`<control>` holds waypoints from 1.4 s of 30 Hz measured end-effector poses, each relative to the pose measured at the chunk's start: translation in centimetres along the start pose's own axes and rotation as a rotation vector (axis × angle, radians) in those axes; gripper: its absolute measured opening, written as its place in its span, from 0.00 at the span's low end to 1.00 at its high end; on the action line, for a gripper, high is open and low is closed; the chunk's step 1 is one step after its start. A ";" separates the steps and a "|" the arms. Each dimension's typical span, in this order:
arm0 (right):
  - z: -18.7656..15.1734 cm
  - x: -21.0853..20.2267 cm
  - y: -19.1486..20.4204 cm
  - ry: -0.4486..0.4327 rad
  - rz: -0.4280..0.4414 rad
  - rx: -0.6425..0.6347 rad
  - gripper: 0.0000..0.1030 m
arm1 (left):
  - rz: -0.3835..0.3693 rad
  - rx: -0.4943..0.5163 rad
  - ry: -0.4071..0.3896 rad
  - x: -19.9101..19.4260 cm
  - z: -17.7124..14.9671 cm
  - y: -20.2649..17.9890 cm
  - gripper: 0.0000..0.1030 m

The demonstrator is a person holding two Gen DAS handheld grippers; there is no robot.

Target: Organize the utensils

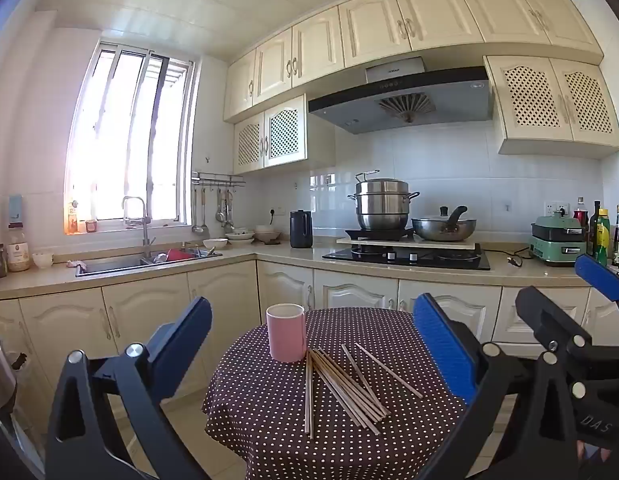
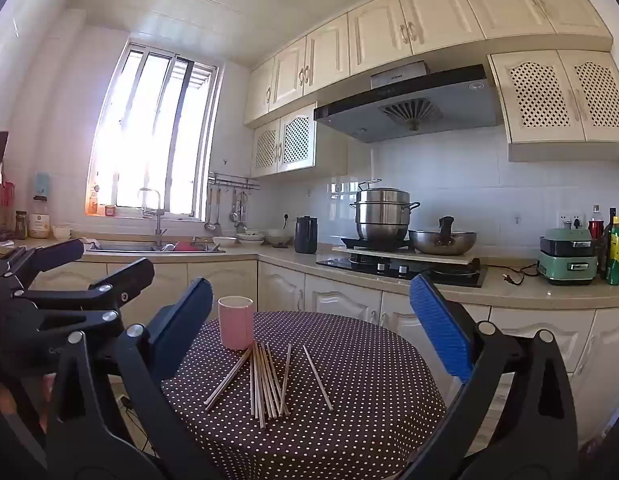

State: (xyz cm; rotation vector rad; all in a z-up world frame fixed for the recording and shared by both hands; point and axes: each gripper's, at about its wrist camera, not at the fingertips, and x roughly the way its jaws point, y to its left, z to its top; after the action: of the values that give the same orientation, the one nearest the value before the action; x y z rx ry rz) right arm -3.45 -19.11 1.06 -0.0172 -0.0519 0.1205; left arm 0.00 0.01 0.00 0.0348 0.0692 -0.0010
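A pink cup (image 1: 285,332) (image 2: 235,322) stands upright at the far side of a small round table (image 1: 265,432) (image 2: 373,384) covered with a dark polka-dot cloth. Several wooden chopsticks (image 1: 341,388) (image 2: 265,384) lie loose and fanned out just in front of the cup. My left gripper (image 1: 313,308) hovers level before the table, open, nothing between its blue pads. My right gripper (image 2: 311,286) is likewise open and empty, short of the chopsticks. Each gripper shows in the other's view: the right gripper (image 1: 569,288) at the right edge, the left gripper (image 2: 103,258) at the left edge.
Behind the table runs an L-shaped counter with a sink (image 1: 149,260), a black kettle (image 1: 300,229), a stove with a steel pot (image 1: 383,208) and a wok (image 1: 443,228), a green appliance (image 1: 555,242) and bottles (image 1: 601,232). Cabinet doors stand close behind the table.
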 end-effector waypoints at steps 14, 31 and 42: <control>-0.1 0.0 0.1 0.000 0.000 -0.003 0.94 | -0.002 0.002 -0.004 0.3 -0.2 0.1 0.96; -0.4 -0.5 0.6 0.000 0.002 -0.001 0.94 | -0.001 0.004 -0.006 -0.2 0.2 0.1 0.96; -0.7 -0.2 0.5 0.000 0.004 0.000 0.94 | 0.003 0.001 -0.008 -0.5 0.7 0.3 0.96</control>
State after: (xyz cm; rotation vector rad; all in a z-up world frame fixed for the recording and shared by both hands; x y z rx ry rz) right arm -3.62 -18.69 0.35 -0.0175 -0.0514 0.1243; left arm -0.50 0.24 0.72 0.0355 0.0607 0.0016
